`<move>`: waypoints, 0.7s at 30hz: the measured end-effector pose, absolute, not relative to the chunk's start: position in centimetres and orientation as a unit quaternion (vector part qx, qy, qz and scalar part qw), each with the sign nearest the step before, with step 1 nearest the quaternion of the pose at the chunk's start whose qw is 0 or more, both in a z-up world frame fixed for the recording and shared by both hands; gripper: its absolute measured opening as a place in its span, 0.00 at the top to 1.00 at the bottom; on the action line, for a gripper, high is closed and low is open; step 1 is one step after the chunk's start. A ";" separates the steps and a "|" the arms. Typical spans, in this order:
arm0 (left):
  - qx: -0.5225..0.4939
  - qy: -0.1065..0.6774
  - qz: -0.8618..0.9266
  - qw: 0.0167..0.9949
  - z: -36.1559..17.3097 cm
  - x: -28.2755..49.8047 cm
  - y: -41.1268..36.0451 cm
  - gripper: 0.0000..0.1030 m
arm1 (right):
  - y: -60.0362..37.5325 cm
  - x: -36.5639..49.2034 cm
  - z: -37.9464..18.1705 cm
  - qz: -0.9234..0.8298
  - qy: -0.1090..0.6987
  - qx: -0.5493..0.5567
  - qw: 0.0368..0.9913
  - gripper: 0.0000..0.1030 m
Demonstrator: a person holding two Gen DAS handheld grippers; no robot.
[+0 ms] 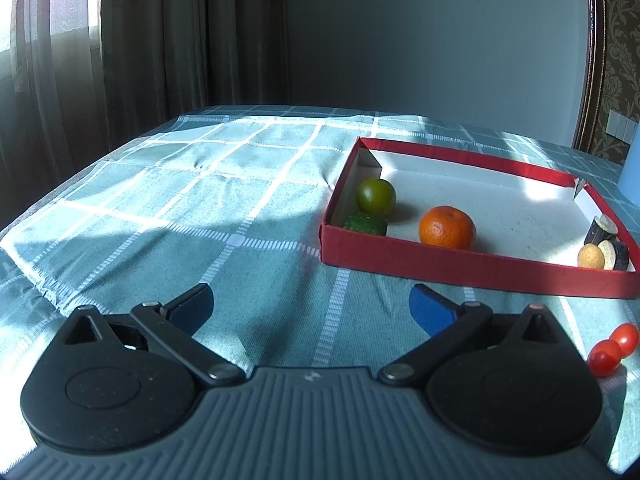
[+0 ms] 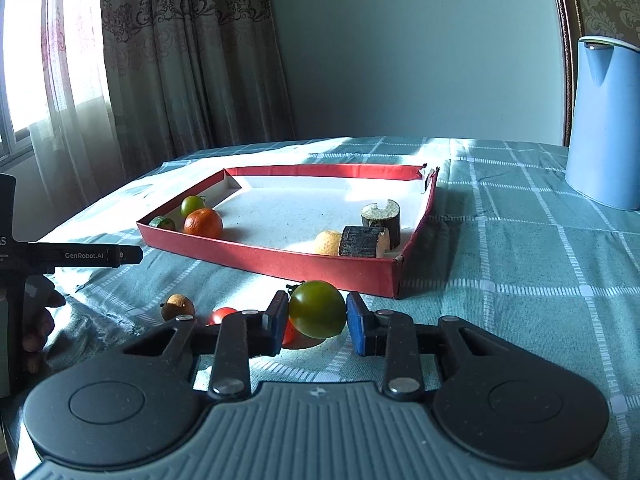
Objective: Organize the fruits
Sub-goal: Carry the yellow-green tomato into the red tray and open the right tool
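In the right wrist view a large green tomato sits between the blue pads of my right gripper, which is shut on it just in front of the red tray. A red cherry tomato and a brown ball lie on the cloth to its left. Another red tomato is half hidden behind the left finger. My left gripper stands open over bare cloth, with nothing between its fingers. The tray holds an orange, a green tomato and a small green fruit.
Dark wooden blocks and a yellow ball fill the tray's right corner. Two cherry tomatoes lie outside it. A blue jug stands at the right. A hand holds the other gripper's black body at the left edge.
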State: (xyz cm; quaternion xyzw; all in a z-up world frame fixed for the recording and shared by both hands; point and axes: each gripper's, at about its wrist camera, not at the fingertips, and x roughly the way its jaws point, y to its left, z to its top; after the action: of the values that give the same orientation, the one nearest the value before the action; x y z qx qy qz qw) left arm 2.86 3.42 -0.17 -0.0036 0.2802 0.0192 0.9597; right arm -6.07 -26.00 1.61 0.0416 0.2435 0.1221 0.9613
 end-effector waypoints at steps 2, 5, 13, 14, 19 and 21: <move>-0.003 0.280 0.019 0.960 -0.2 2.9 3.4 0.00 | -25.9 -6.2 2.2 0.123 0.230 0.040 0.965 0.70; -0.004 0.282 0.019 0.959 -0.2 2.9 3.4 0.00 | -25.4 -5.8 3.6 0.125 0.211 0.034 0.969 0.70; -0.005 0.284 0.017 0.959 -0.2 2.9 3.5 0.00 | -22.5 -0.9 5.7 0.110 0.192 -0.039 0.974 0.70; -0.005 0.284 0.017 0.959 -0.3 2.9 3.4 0.00 | -22.2 0.2 5.5 0.107 0.200 -0.045 0.973 0.70; -0.006 0.286 0.017 0.958 -0.3 3.0 3.5 0.00 | -21.2 4.1 3.4 0.097 0.239 -0.062 0.964 0.70; -0.006 0.287 0.015 0.958 -0.3 3.0 3.5 0.00 | -20.8 5.3 2.3 0.087 0.251 -0.079 0.961 0.70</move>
State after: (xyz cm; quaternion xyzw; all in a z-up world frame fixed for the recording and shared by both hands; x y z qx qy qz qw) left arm 2.97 3.47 -0.30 -0.0062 0.2867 0.0149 0.9579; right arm 5.27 -20.77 2.28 -0.0794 0.2508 0.0873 0.9608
